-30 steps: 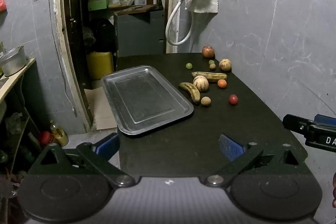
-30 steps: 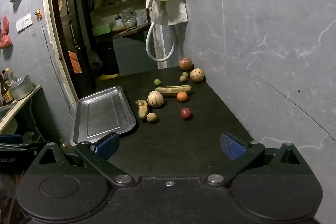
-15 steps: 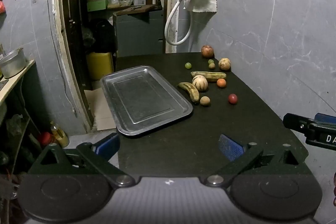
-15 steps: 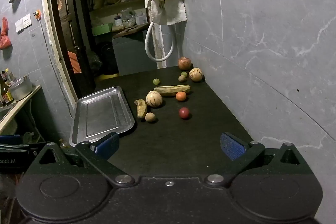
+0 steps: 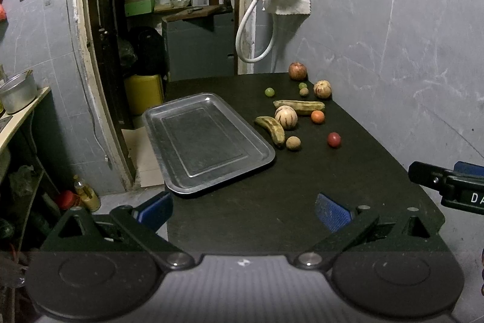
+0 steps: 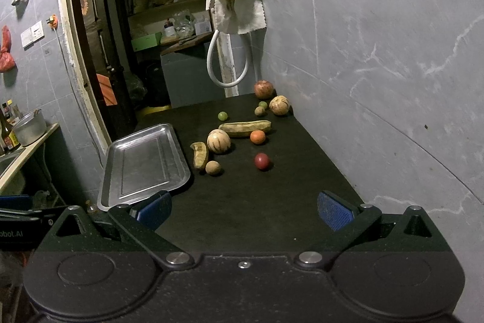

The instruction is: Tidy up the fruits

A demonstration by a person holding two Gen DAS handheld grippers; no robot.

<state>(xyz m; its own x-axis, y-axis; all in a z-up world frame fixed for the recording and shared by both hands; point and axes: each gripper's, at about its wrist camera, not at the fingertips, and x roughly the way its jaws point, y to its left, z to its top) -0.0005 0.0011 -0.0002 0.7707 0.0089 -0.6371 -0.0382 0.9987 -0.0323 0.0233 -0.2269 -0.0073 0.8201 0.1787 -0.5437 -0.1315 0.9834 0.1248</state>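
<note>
An empty metal tray [image 5: 208, 141] [image 6: 145, 165] lies on the left half of a black table [image 5: 287, 202] [image 6: 257, 202]. Loose fruit lies to its right: two bananas [image 5: 272, 130] [image 6: 245, 127], two striped melons [image 5: 286, 117] [image 6: 218, 141], a red fruit [image 5: 334, 139] [image 6: 262, 161], an orange one [image 5: 317, 117] [image 6: 257, 137], a brown round one [image 5: 293, 143] [image 6: 213, 167], a pomegranate [image 5: 297, 71] [image 6: 263, 89] and small green ones [image 5: 269, 92]. My left gripper [image 5: 243, 211] and right gripper [image 6: 244, 211] hover open and empty over the table's near edge.
A grey marble wall [image 6: 378, 50] runs along the table's right side, with a hanging cloth [image 6: 234, 5] and a white hose loop [image 6: 227, 62]. A doorway [image 5: 169, 20] opens beyond the far edge. At left stands a counter with a pot [image 5: 18, 93].
Both grippers have drifted slightly; the table and fruit sit a little differently in each view. Nothing was taken hold of, and the fruit has not moved.
</note>
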